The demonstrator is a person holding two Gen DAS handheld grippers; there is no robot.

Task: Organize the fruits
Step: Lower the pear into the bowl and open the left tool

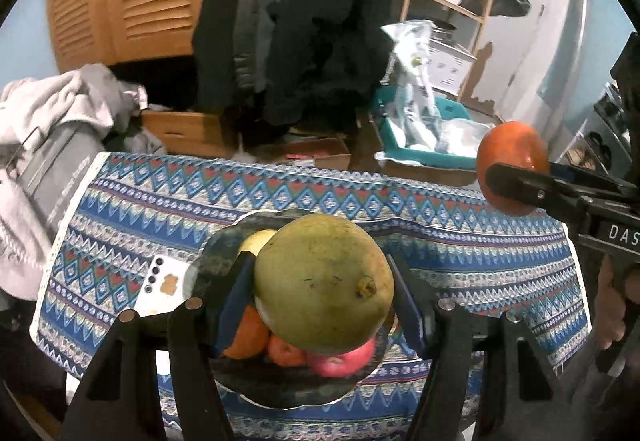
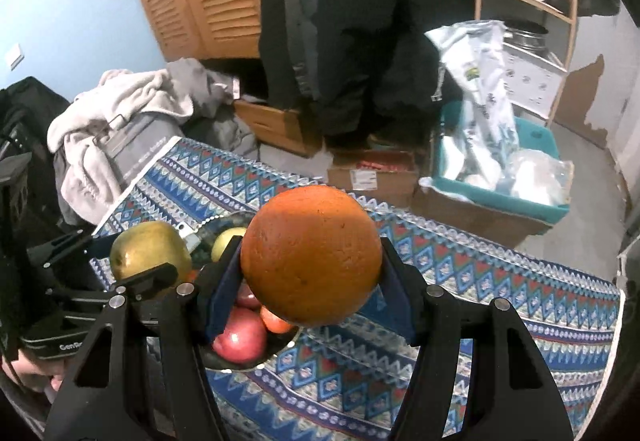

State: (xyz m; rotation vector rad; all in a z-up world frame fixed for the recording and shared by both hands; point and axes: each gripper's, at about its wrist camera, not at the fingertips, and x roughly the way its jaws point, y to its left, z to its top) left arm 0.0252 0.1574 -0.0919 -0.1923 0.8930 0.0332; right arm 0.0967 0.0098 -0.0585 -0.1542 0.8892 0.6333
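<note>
Over the bench [image 1: 132,201] with its patterned cloth, both claws carry fruit. Left claw [image 1: 324,293] grips a green pear [image 1: 324,281] right above the dark bowl [image 1: 280,389]; right claw [image 2: 312,273] grips an orange [image 2: 312,257], beside the bowl, not over it. Bowl already holds a red apple [image 2: 240,337], small orange fruits and a yellow one. Looks like late stage: two fruits left to drop in, none loose on the cloth. White phone [image 1: 164,289] lies touching the bowl's left rim. Bowl is crowded, the pear may roll off the pile. Clothes and boxes behind, out of the way.
</note>
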